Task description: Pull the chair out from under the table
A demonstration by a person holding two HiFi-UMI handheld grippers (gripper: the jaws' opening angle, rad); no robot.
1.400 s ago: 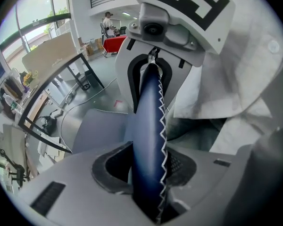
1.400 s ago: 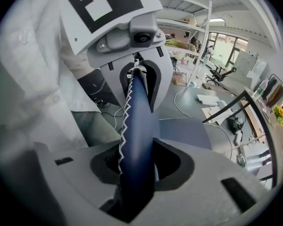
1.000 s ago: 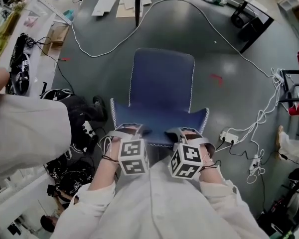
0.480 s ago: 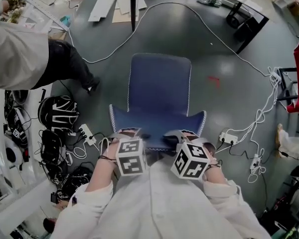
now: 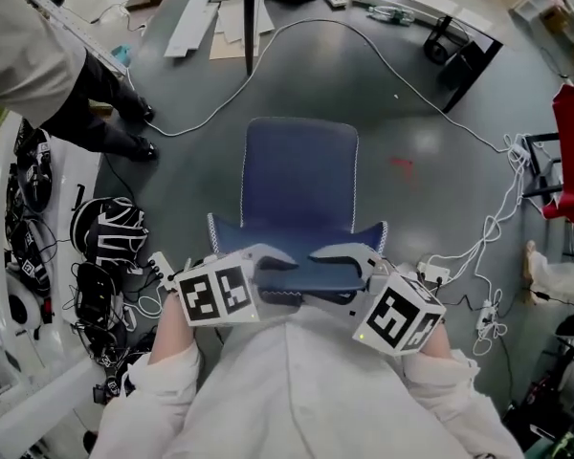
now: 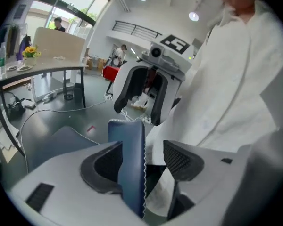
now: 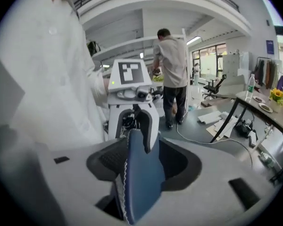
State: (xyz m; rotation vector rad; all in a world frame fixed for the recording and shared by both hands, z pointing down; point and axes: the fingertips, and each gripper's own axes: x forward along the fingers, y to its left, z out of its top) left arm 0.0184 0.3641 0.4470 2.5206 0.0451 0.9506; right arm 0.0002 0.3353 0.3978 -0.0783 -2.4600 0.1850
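Item: blue chair (image 5: pixel 301 175), standing on the open grey floor (image 5: pixel 411 142) near of the counter, whose dark leg (image 5: pixel 252 12) shows at the far edge, well apart from the seat. Top edge of the chair's back lies between the jaws of both grippers. Left gripper (image 5: pixel 279 275): jaws have just been opening and stand wide; in the left gripper view (image 6: pixel 141 161) the stitched edge of the back (image 6: pixel 129 164) lies against one pad with a clear gap to the other, so no grip. Right gripper (image 5: pixel 337 273): jaws likewise just opening, apart; in the right gripper view (image 7: pixel 146 161) the back (image 7: pixel 144 173) stands between the pads with space on its right side. Hidden: chair legs and base, under the seat; lower back, behind the grippers and the wearer's white coat (image 5: pixel 297 390). Orientation: back nearest the wearer, seat pointing to the far counter; long axis near to far. Also noted: white cable (image 5: pixel 297 27) looping over the far floor; a person (image 5: pixel 38 55) standing far left, cut off by the frame.
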